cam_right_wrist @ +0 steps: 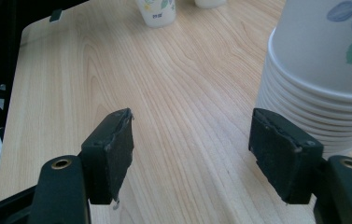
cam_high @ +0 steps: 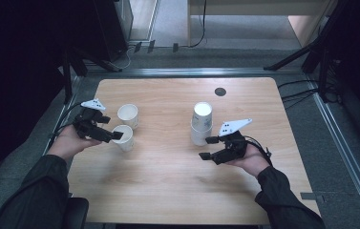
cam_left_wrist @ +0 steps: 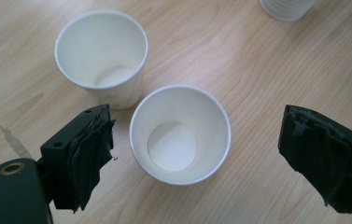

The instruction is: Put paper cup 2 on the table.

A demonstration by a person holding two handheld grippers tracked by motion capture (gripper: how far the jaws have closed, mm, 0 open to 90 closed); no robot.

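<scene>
High view: left gripper (cam_high: 115, 136) released, jaws wide either side of near paper cup (cam_high: 123, 137); second cup (cam_high: 128, 115) just behind. Right gripper (cam_high: 207, 148) released beside cup stack (cam_high: 201, 123).

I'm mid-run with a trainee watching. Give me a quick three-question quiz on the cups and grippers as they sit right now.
1. True or false: the left gripper is clamped on the near cup.
2. Multiple choice: the stack of cups stands how? A) upside down, bases up B) upright, mouths up C) lying on its side
3. Fill in: the far cup and the near cup both stand upright and ____ inside.

Key
1. False. Its jaws stand wide apart on either side of the near cup, touching nothing.
2. A. In the right gripper view the rims are layered at the table, beside the open right gripper.
3. Empty.
</scene>
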